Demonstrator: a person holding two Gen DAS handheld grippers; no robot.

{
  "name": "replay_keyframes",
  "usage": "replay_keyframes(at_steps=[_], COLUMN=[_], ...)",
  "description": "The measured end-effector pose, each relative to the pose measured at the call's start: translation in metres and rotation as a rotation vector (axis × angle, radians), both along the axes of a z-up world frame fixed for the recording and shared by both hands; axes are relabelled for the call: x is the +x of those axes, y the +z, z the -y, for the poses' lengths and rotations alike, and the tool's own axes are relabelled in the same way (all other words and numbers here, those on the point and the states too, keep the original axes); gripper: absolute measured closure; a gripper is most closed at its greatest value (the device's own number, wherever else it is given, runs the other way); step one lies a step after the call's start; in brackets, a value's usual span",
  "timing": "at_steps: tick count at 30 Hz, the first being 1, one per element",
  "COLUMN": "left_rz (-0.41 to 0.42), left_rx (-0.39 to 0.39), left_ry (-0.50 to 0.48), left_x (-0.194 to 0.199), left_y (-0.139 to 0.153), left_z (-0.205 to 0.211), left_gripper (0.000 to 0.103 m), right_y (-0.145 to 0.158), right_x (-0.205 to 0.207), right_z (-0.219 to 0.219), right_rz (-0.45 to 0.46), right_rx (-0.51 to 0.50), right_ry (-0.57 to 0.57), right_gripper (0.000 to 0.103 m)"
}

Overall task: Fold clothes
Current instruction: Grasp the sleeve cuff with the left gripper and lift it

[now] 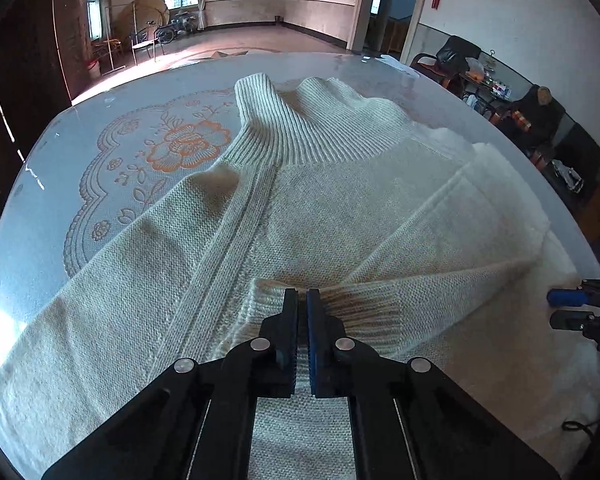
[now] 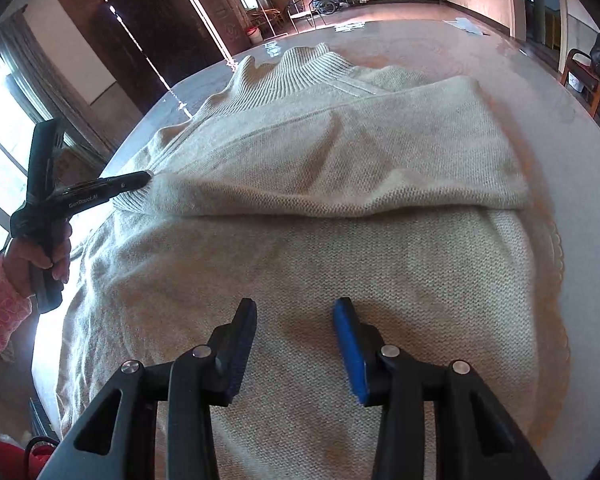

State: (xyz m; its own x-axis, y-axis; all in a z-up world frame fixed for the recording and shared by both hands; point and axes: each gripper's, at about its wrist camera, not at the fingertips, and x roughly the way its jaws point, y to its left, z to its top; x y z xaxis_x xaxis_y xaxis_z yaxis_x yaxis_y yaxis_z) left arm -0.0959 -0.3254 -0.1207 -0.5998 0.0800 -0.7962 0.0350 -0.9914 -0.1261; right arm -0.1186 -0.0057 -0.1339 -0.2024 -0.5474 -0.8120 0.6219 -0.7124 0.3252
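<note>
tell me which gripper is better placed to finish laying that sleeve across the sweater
Left. The left gripper is already shut on the sleeve cuff, holding it over the sweater body. The right gripper is open, hovering above the sweater and gripping nothing.

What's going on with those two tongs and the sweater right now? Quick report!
Left tongs shut on sleeve cuff, drawn across the cream sweater. Right tongs open, above sweater body. Nothing blocking on the table.
</note>
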Motion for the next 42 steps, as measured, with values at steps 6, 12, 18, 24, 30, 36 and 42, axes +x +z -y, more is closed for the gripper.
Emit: replay_keyframes(at_steps=[6, 12, 18, 24, 30, 36, 42], left_rz=[-0.091, 0.021, 0.074, 0.078, -0.063, -0.01, 0.133], left_rx=[0.038, -0.004, -0.019, -0.026, 0.025, -0.055, 0.018], left_ry=[0.06, 0.046, -0.022, -0.092, -0.029, -0.065, -0.094], left_x=[0.014, -0.013, -0.022, -0.017, -0.007, -0.026, -0.023], left_y=[0.028, 0.022, 0.008, 0.0, 0.036, 0.041, 0.003], left_z=[0.014, 0.027, 0.021, 0.005, 0.02, 0.024, 0.022], left_gripper=[0.102, 0.075, 0.058, 0.099, 0.102, 0.093, 0.061], right_y=[0.0, 0.001, 0.001, 0.001, 0.001, 0.001, 0.001], right_x=[0.001, 0.001, 0.004, 0.002, 0.001, -0.002, 0.001], right_z=[0.001, 0.002, 0.001, -0.002, -0.001, -0.001, -0.001], right_rz=[0.002, 0.003, -0.003, 0.007, 0.016, 0.03, 0.019], right_rx=[0.002, 0.01, 0.01, -0.005, -0.008, -0.003, 0.001], right_ry=[-0.003, -0.004, 0.005, -0.001, -0.004, -0.01, -0.008], right_gripper=[0.062, 0.062, 0.062, 0.062, 0.062, 0.062, 0.062])
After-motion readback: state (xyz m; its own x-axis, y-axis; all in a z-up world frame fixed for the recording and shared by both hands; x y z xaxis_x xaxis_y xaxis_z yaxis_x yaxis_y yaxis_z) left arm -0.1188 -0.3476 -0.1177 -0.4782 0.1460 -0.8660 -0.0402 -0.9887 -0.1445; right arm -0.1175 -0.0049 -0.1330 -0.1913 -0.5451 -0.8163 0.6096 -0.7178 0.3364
